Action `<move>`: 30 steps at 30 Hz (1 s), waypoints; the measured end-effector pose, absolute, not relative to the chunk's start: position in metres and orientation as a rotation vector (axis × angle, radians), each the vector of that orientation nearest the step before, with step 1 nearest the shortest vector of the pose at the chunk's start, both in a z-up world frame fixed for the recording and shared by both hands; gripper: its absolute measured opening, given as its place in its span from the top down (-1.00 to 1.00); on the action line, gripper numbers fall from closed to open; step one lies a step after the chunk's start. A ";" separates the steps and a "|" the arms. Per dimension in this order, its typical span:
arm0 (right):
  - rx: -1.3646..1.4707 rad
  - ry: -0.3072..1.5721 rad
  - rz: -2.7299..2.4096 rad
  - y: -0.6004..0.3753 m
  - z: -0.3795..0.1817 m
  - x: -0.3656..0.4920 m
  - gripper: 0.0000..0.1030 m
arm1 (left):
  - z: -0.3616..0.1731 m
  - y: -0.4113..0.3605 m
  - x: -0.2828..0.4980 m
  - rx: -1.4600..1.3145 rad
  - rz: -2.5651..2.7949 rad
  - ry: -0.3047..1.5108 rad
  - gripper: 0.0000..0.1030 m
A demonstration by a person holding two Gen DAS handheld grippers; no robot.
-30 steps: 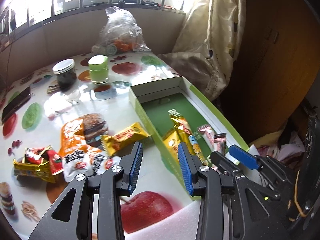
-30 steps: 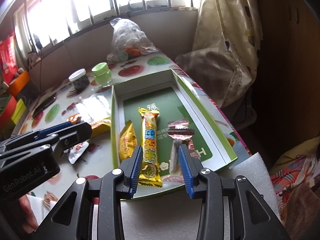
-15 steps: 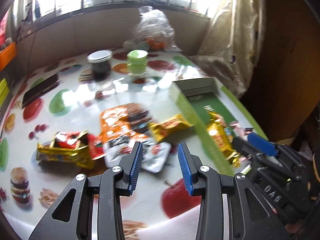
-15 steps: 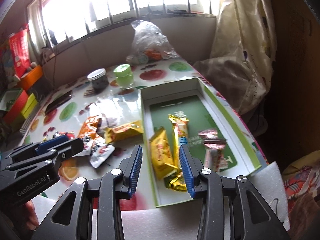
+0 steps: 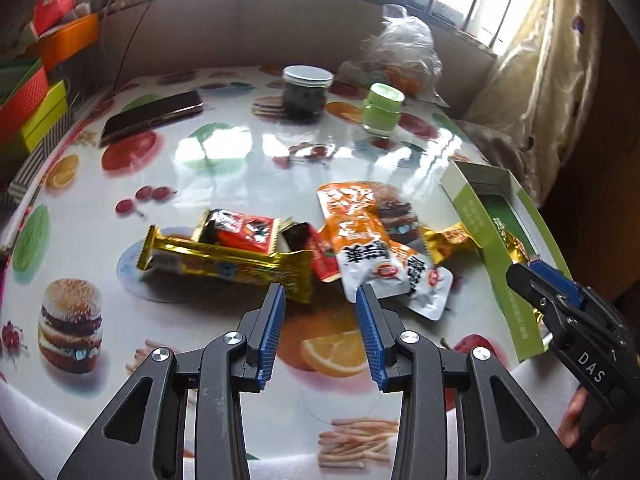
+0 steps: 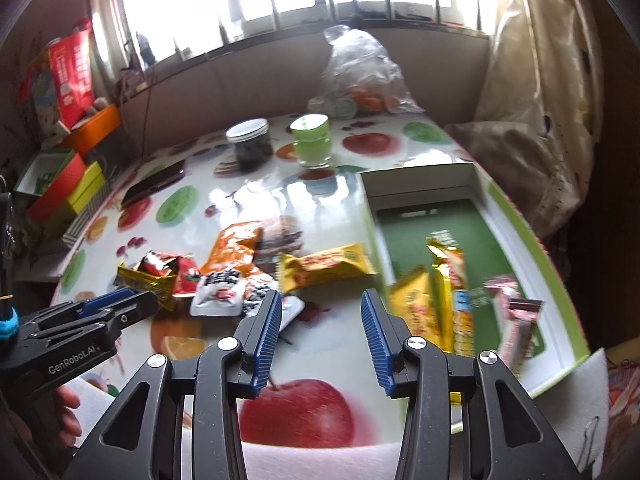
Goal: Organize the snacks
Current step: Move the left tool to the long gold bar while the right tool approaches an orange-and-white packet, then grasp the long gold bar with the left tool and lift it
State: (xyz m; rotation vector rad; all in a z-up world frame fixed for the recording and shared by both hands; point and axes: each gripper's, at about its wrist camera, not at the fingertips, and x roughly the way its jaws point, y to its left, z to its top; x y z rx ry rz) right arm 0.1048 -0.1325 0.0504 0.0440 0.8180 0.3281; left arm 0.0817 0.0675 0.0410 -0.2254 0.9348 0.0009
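Loose snacks lie in a heap on the fruit-print table: a long gold bar (image 5: 224, 262), a red packet (image 5: 246, 232), an orange pouch (image 5: 354, 220), white pouches (image 5: 384, 272) and a yellow bar (image 6: 326, 266). My left gripper (image 5: 320, 300) hovers open just in front of the heap, nothing between its fingers. My right gripper (image 6: 318, 306) is empty, its jaws opening, near the white pouches (image 6: 218, 290) and left of the green box (image 6: 472, 216). Inside the box lie yellow bars (image 6: 440, 296) and a pink packet (image 6: 516, 312).
At the back stand a dark jar (image 5: 306, 94), a green cup (image 5: 384, 110), a plastic bag (image 5: 404, 54) and a dark phone (image 5: 152, 116). Coloured boxes (image 6: 64, 184) sit past the table's left edge. A curtain (image 6: 536, 80) hangs at the right.
Both grippers swung left, away from the green box toward the snack heap. The left one now faces the heap instead of the box. The right one's jaws stand wider than before.
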 end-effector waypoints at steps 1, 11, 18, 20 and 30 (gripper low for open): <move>0.046 0.824 0.339 -0.129 0.049 0.107 0.20 | 0.040 0.071 0.081 -0.231 0.009 0.935 0.26; 0.022 0.869 0.417 -0.087 0.037 0.125 0.09 | 0.027 0.117 0.079 -0.312 0.084 0.950 0.23; 0.025 0.912 0.439 -0.064 0.027 0.147 0.03 | 0.019 0.132 0.085 -0.389 0.078 0.970 -0.19; 0.023 0.928 0.443 -0.059 0.023 0.152 0.02 | 0.016 0.137 0.089 -0.424 0.076 0.975 -0.19; 0.015 0.959 0.439 -0.041 0.010 0.177 0.00 | 0.007 0.156 0.108 -0.547 0.116 0.992 -0.19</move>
